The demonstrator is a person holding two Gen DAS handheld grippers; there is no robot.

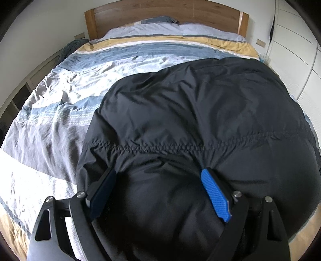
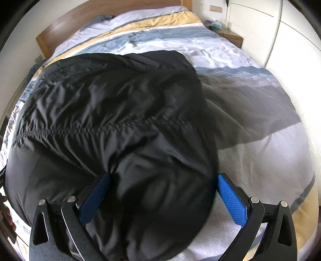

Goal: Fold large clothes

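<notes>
While black jacket (image 1: 190, 112) covers striped duvet (image 1: 60, 112) | wooden headboard (image 1: 160, 12) behind

Black puffy jacket (image 1: 190, 112) lies spread flat on striped bedding (image 1: 60, 112)

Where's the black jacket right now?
The black jacket lies spread on the striped duvet at the foot end of the bed, away from the wooden headboard, under both open grippers; it fills both wrist views.
</notes>
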